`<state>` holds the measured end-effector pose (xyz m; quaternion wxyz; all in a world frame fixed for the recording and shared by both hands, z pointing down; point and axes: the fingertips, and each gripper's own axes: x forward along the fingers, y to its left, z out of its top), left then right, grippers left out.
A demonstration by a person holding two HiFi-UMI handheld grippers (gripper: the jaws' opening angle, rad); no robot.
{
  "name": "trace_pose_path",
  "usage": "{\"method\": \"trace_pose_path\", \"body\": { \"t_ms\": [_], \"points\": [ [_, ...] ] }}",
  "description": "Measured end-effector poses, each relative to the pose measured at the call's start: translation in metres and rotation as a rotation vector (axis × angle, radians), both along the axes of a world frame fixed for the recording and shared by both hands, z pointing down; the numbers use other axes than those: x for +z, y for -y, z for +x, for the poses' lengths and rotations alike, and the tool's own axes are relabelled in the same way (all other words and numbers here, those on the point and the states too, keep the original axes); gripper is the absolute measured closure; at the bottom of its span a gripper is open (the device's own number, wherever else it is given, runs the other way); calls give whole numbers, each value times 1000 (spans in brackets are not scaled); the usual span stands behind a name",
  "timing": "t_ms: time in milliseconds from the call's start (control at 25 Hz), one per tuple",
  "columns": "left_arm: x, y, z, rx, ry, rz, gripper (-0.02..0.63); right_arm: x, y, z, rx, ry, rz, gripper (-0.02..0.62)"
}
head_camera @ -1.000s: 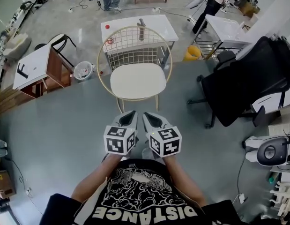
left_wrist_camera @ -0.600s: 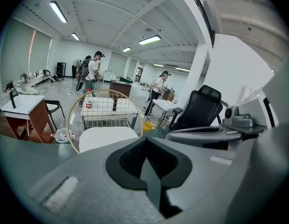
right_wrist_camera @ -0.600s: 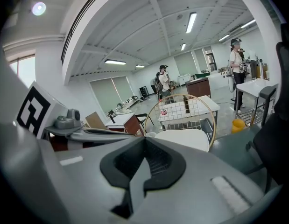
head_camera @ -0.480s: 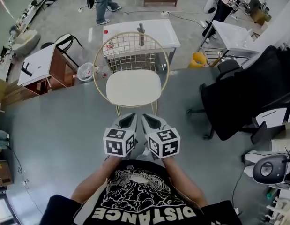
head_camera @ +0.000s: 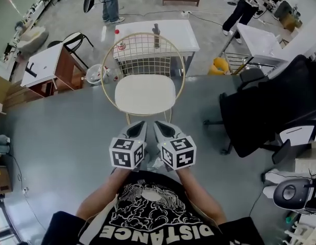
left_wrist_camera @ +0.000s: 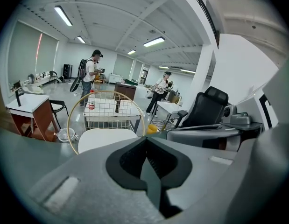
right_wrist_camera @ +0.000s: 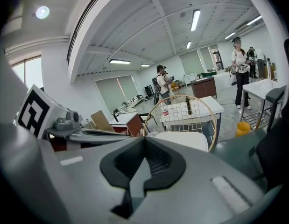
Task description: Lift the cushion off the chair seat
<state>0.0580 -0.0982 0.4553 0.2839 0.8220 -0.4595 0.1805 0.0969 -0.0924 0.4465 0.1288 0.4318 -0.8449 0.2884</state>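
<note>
Two claws are held low and side by side, the left claw (head_camera: pixel 140 125) and the right claw (head_camera: pixel 161 126). Each has its jaws pressed together, and nothing is caught between them. Just ahead of both tips, not yet touched, the cushion (head_camera: pixel 145 94) is seen lying flat on the seat of the chair (head_camera: pixel 147 52), inside the gold hoop of the wire back.

The cushion is judged to be light and soft. It is a thin, pale, rounded pad that is likely to sag or fold if taken at one point only. Its cover looks smooth, so a shallow pinch may slip. The edge nearest the tips is best taken, one claw toward each front corner. The jaws are first to be opened and pushed well over the rim, so that the pad is lifted level. The hoop on either side is to be kept clear of.

Against the frame from a second earlier, the gap between the tips and that near edge is seen to be narrower. The jaws are as tightly shut as before, and the cushion is unmoved on the seat.
</note>
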Motion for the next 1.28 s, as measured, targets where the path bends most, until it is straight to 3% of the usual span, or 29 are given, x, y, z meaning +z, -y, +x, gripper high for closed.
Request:
{"method": "trace_pose_path", "body": {
  "t_ms": [240,560,920,1280],
  "points": [
    [22,22,-5,-46,-50,-21,611,10,19,1,-18,-39,1,595],
    [82,63,-22,-151,-195,-138,611,42,58,-18,-77,-119,-27,595],
    [145,84,-23,-182,-448,-219,607,85,86,-51,-188,-224,-44,595],
    [197,83,-7,-233,-706,-283,606,115,96,-35,-201,-234,-97,595]
  ]
}}
